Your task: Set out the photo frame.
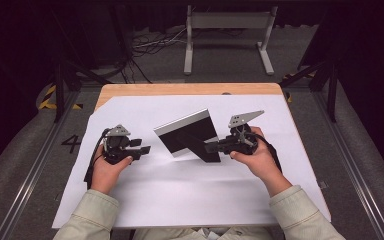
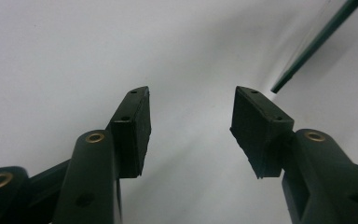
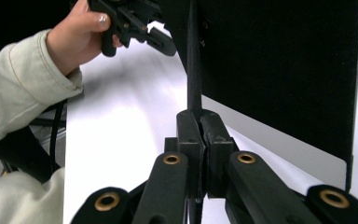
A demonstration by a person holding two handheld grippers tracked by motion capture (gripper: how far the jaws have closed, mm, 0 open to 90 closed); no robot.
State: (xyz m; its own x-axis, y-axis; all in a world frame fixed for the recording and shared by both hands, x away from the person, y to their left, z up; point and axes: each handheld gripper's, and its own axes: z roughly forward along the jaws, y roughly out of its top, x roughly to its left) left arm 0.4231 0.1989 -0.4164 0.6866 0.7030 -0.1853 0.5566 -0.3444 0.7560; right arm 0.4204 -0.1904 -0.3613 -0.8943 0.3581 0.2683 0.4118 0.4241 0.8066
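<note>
A photo frame [image 1: 187, 131] with a black back and silver rim stands tilted in the middle of the white sheet [image 1: 180, 192]. Its black prop leg [image 1: 200, 148] sticks out toward the person's side. My right gripper [image 1: 211, 148] is shut on that leg. In the right gripper view, the jaws [image 3: 199, 122] pinch the thin leg [image 3: 193, 60], with the frame's black back [image 3: 279, 60] just to the right. My left gripper [image 1: 147, 149] is open just left of the frame, touching nothing. Its pads [image 2: 133, 126] stand apart over the sheet, and the frame's edge [image 2: 317, 44] shows at the upper right.
The white sheet covers most of a wooden table [image 1: 180, 89]. A white metal stand [image 1: 227, 30] and loose cables [image 1: 150, 45] lie on the floor beyond the far edge. Dark rails run along both sides of the table.
</note>
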